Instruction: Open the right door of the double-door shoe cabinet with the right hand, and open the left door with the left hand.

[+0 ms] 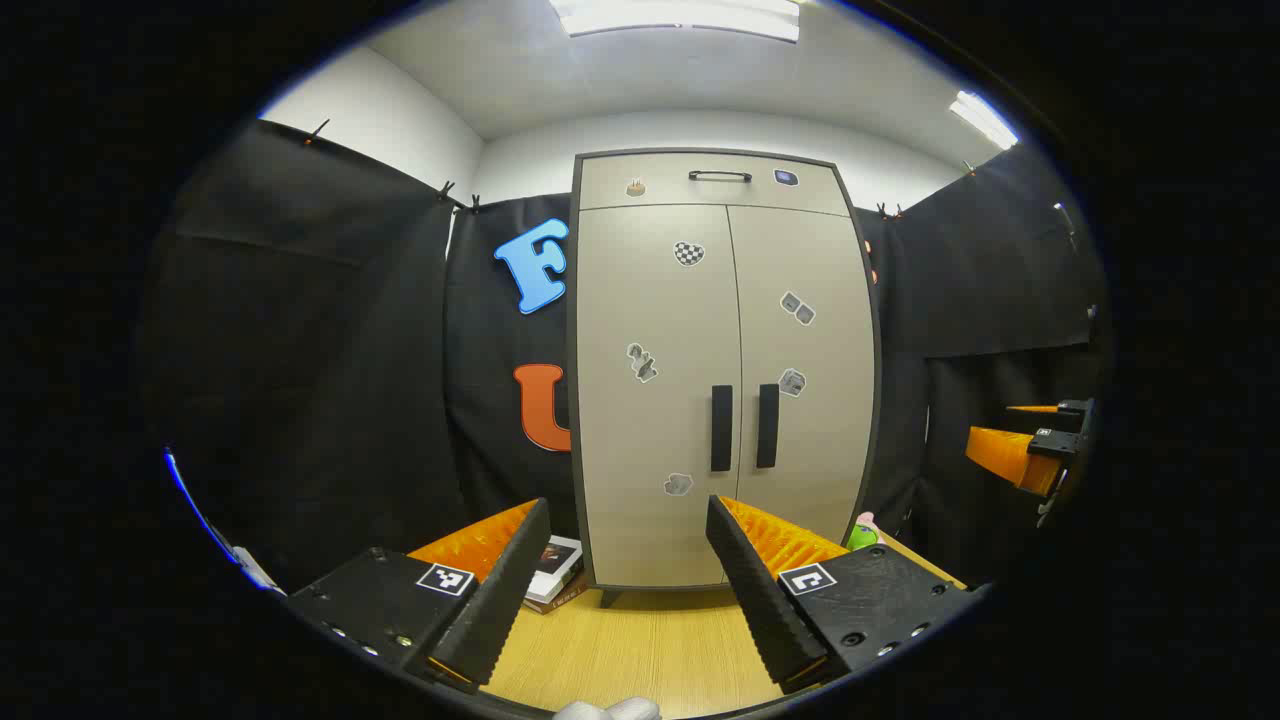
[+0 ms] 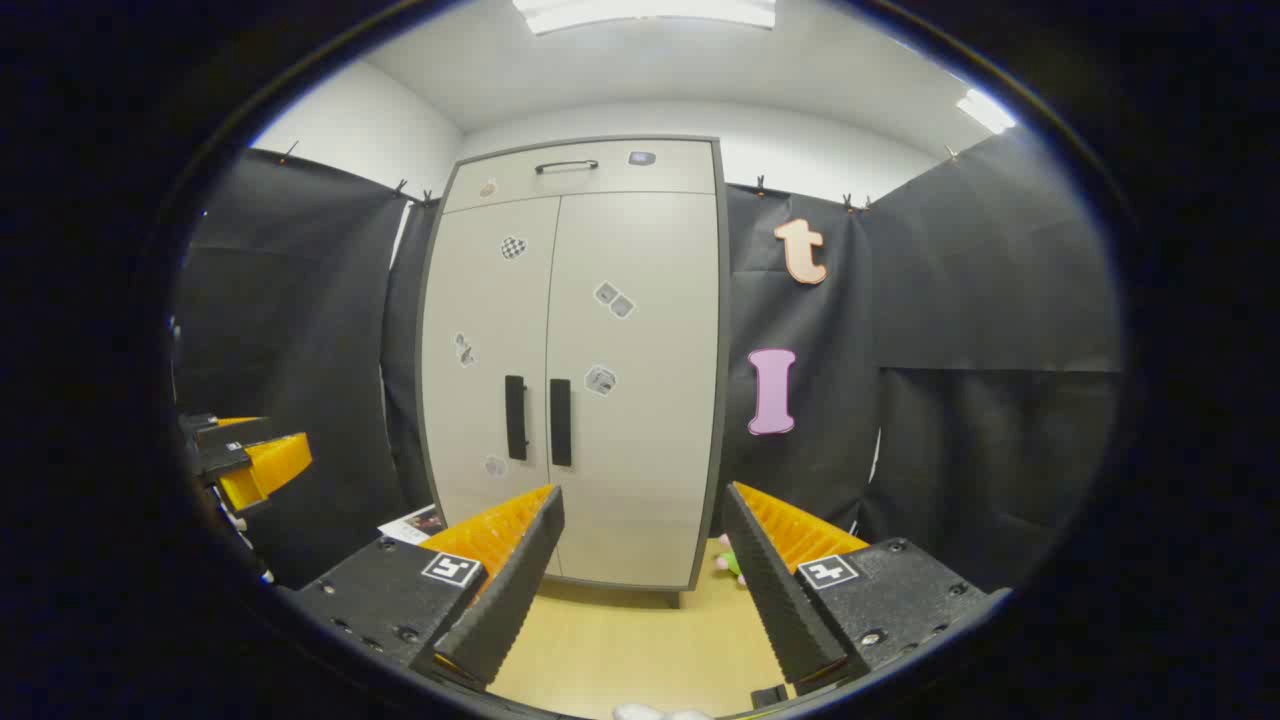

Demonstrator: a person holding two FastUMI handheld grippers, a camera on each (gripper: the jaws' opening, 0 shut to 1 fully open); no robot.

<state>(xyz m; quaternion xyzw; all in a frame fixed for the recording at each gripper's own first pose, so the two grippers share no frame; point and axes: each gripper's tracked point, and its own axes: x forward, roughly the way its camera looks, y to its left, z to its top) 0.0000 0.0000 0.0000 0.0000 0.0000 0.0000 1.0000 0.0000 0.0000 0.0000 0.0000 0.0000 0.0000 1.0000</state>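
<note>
Both tongs, left (image 1: pixel 628 590) and right (image 2: pixel 640 590), gaped empty; the close-set cabinet handles (image 2: pixel 538 420) risked the right tongs catching the wrong door.

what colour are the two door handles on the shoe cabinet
Black, both door handles; clearest in the left gripper view.

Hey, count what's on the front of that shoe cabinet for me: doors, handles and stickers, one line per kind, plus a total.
Doors: 2
Handles: 3
Stickers: 7
Total: 12
</note>
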